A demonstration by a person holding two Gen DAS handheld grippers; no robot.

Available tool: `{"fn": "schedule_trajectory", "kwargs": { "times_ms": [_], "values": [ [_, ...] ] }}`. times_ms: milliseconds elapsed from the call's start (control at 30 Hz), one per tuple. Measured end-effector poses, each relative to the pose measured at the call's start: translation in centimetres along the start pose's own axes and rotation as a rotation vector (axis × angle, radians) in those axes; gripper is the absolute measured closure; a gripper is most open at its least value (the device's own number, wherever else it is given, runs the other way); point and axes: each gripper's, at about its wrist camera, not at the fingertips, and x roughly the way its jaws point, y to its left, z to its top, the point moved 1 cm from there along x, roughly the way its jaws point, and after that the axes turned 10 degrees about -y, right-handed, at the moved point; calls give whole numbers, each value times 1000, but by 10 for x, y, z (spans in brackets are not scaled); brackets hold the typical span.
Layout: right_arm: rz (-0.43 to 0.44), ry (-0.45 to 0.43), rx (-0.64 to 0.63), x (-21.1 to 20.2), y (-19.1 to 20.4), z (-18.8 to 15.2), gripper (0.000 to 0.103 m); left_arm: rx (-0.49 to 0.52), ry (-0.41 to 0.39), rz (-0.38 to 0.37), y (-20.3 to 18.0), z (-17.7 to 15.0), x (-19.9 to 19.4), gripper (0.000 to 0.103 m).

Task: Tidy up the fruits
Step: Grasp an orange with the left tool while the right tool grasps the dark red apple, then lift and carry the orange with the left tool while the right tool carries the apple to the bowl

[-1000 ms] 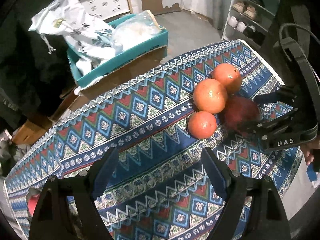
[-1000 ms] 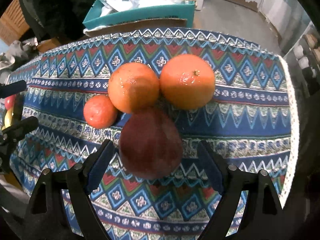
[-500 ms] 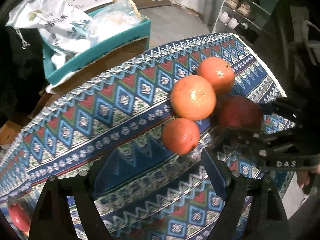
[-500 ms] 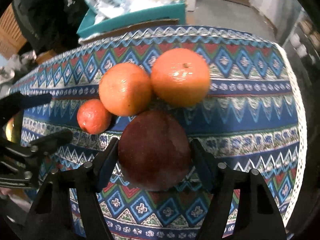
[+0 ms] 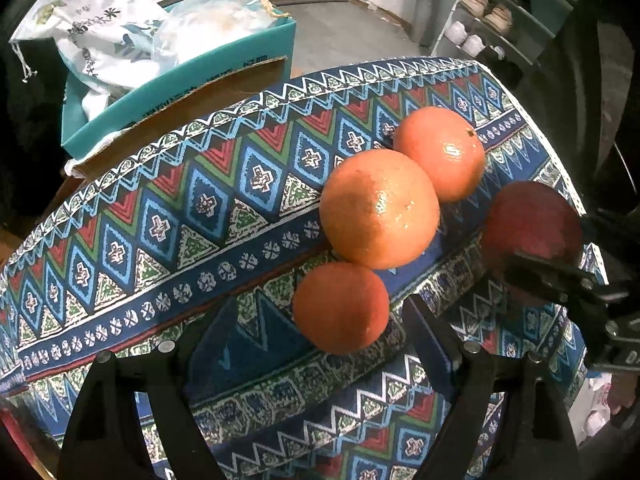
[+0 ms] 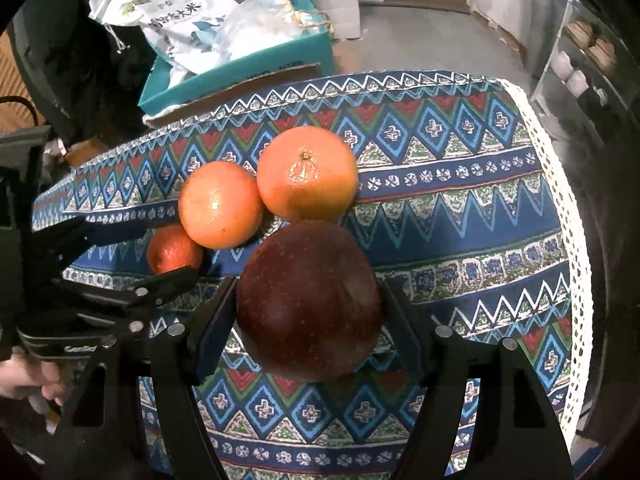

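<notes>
Our right claw [image 6: 310,312] is clamped on the apple [image 6: 308,300], one pad against each of its sides, above the patterned table [image 6: 460,220]. Just ahead of that claw, two oranges [image 6: 307,174] touch each other. Our left claw [image 5: 304,344] stands wide and holds nothing; the tangerine [image 5: 340,307] lies between its fingers, nearer the right one. Past the table's far edge sits a teal box [image 5: 180,68] of bags.

3 oranges [image 5: 379,208] and 1 red apple [image 5: 532,224] on patterned tablecloth [image 5: 200,208]
</notes>
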Motion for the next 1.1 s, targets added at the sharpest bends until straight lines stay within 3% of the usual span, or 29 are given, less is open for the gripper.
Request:
{"fn": "schedule_trajectory", "kwargs": {
  "times_ms": [100,267,567,833,1100],
  "values": [
    [3,2,-3,5,5,1,31,-26,4,-9,3,0,4,24],
    [7,1,1,5,4,1,31,-50,10,-66,2,-2,6,55],
    [13,-25,-23,-5,9,3,31,-51,-33,-42,0,-12,-10,55],
    [23,-73,-43,-25,17,7,31,-67,-110,-24,7,-8,-50,55],
    [48,-126,-56,-51,30,15,31,-16,-157,4,4,-6,-83,55]
  ]
}}
